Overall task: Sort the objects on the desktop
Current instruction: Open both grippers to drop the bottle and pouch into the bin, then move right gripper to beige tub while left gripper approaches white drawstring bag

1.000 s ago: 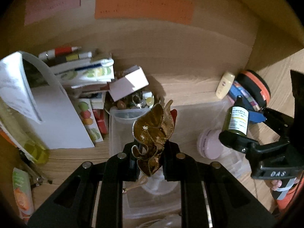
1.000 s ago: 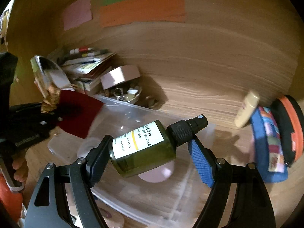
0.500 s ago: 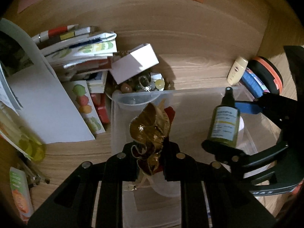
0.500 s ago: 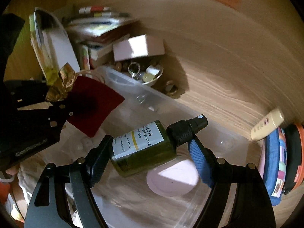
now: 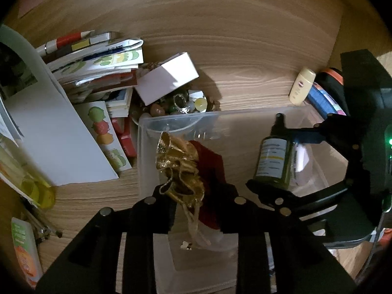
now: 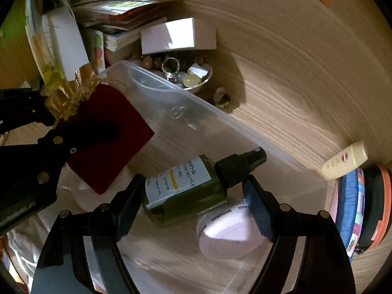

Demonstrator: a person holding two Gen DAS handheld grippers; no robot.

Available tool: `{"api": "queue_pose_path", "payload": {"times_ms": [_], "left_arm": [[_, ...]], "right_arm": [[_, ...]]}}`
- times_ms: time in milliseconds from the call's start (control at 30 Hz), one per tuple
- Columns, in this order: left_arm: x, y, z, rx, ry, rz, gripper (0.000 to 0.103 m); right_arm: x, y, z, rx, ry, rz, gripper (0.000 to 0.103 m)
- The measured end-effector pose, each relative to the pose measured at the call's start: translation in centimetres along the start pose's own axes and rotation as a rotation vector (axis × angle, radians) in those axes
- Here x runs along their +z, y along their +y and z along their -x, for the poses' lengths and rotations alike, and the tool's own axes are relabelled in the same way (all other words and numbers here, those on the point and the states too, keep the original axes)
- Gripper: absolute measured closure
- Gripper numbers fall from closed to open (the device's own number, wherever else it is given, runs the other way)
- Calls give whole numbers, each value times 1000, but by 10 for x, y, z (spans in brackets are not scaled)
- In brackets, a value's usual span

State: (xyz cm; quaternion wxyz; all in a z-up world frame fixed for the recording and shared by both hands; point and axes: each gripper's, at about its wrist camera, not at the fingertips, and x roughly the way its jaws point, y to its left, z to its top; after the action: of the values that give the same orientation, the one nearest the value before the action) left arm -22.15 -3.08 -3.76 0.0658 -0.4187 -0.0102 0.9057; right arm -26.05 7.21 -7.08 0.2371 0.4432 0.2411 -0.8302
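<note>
Over the clear plastic storage bin (image 6: pixel 186 112), the right gripper (image 6: pixel 193 196) holds one dark green spray bottle with a white label (image 6: pixel 186 183), its fingers set wide, one at the base and one at the black cap. The left gripper (image 5: pixel 193 196), closed narrow, pinches one red pouch with a gold ruffled top (image 5: pixel 181 164). Judged best: lower each item near the bin floor before releasing, clear of the single pale pink round jar (image 6: pixel 230 235) inside. Beside the bin stands one bowl of trinkets (image 6: pixel 186 73).
</note>
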Motion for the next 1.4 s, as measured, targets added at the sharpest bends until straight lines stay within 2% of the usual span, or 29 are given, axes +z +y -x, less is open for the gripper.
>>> {"api": "queue_pose_path", "payload": {"times_ms": [100, 233, 333, 533, 667, 833, 900, 967, 1167, 1233, 1300, 1400], "left_arm": [[-1, -1, 2, -15, -9, -3, 62], [-1, -7, 4, -21, -23, -23, 58], [0, -9, 10, -30, -43, -19, 49], [4, -12, 27, -52, -85, -13, 44], [6, -15, 46, -28, -119, -15, 30], [0, -20, 67, -8, -134, -15, 26], [-3, -20, 75, 1, -143, -3, 20], [-9, -21, 87, 24, -157, 8, 18], [-25, -25, 116, 70, -188, 12, 18], [-29, -25, 124, 77, -198, 22, 16], [-36, -23, 133, 79, -213, 34, 9], [-46, -24, 143, 94, -224, 44, 9]], "right_arm": [[0, 1, 1, -7, 3, -1, 24], [1, 0, 8, -42, -1, -8, 23], [0, 2, 18, -76, -24, -7, 21], [-7, -5, 43, -90, -39, -50, 21], [-15, -16, 65, -96, -73, -85, 21], [-29, -14, 93, -106, -131, -106, 20], [-33, -15, 104, -114, -163, -111, 20], [-41, -13, 119, -112, -198, -121, 16], [-66, -6, 153, -112, -284, -144, 16], [-75, -4, 161, -126, -305, -148, 16], [-85, -3, 168, -136, -322, -157, 16], [-98, -4, 177, -120, -343, -183, 15]]}}
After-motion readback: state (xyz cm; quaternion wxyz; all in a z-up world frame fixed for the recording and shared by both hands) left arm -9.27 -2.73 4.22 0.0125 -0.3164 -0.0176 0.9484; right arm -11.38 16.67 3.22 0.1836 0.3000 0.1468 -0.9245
